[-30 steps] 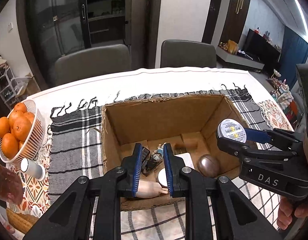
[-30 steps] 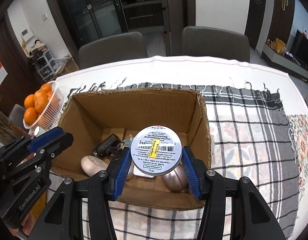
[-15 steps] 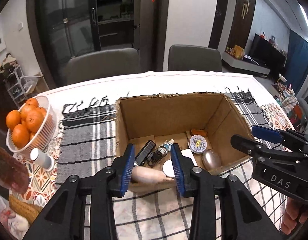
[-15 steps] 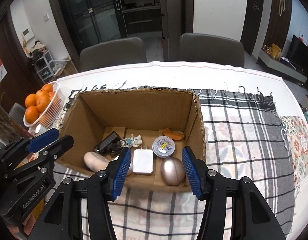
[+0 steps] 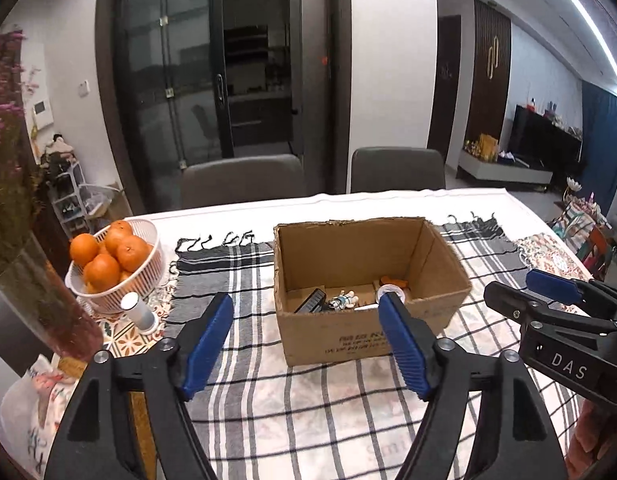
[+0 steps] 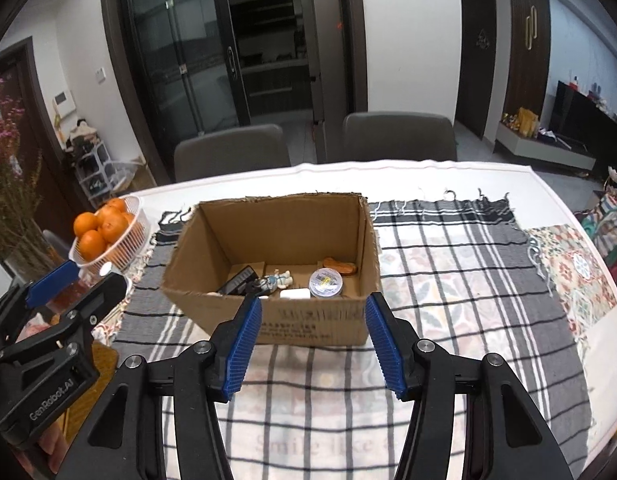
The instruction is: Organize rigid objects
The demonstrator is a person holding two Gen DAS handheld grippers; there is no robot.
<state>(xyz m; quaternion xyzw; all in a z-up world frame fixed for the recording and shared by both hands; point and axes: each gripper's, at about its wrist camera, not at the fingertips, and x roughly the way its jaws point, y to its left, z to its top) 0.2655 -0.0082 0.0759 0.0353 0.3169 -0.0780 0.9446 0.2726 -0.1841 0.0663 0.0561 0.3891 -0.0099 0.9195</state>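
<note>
- Left wrist view — the left gripper [image 5: 306,344], jaws wide apart and holding nothing, hangs above the near edge of the grey-and-white checked tablecloth [image 5: 244,280]. The open brown cardboard box [image 5: 368,320] stands mid-table, open side up, so items can be dropped in from above.
- Inside, against the near wall, partly hidden: a black rectangular device [image 5: 311,300], a small white-and-blue figurine [image 5: 344,299], an orange object [image 5: 393,281].
- The right gripper [image 5: 548,292] shows at the right edge, marked "DAS", jaws parted. Box print is too blurred to read.
- A white plastic basket of oranges [image 5: 114,264] sits by the table's left edge, outside the sorting.
- Right wrist view — the right gripper [image 6: 313,344] is likewise spread and empty, level with the box's near wall.
- The round silver tin with a barcode label [image 6: 325,282] lies on the box floor near the right wall, beside a white rectangular block [image 6: 294,294]; its text is illegible.
- The left gripper body reads "GenRobot.AI"; the cloth faintly reads "Smile like a…".
- Judgement — collecting appears finished or nearly so.
</note>
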